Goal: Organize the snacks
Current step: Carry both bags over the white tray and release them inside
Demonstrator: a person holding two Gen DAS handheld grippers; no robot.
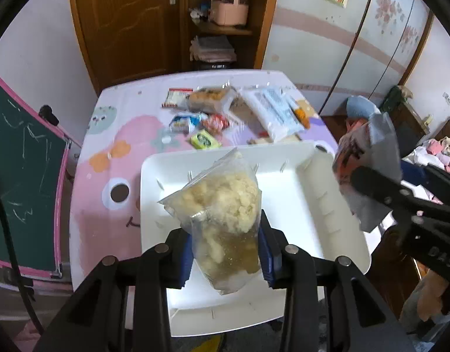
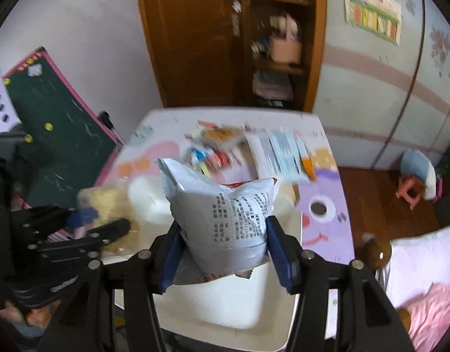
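The left gripper (image 1: 225, 252) had its blue pads pressed against both sides of a clear bag of pale yellow snack pieces (image 1: 222, 205), holding it upright above the white tray (image 1: 286, 187). The bag's lower end hung over the tray's near half, and its sealed top leaned toward the tray's far rim. The tray sat at the near edge of the table (image 1: 107, 135), its near rim overhanging that edge. Its inside looked bare on all sides of the bag, with open room along the right wall.

The right gripper (image 2: 225, 246) clamped a silver printed packet (image 2: 225, 214) between its pads, gripping it low so that the puffed upper part stood free above the fingers. In the left wrist view that packet (image 1: 368, 170) hovered just beyond the tray's right rim, off the table's right edge, close to the clear bag but apart from it.

The loose snacks lay in a cluster on the far half of the table: a red-edged packet (image 1: 178, 96), a tub of brown pieces (image 1: 210, 98), a blue-and-white wrapper (image 1: 182, 121), a red wrapper (image 1: 216, 123), a yellow-green pack (image 1: 204, 139) nearest the tray's far rim, and a long white bag (image 1: 277, 108) stretching toward the right edge. The table's left side, with its pink cartoon print, stayed open up to the chalkboard (image 1: 22, 176) beside it.
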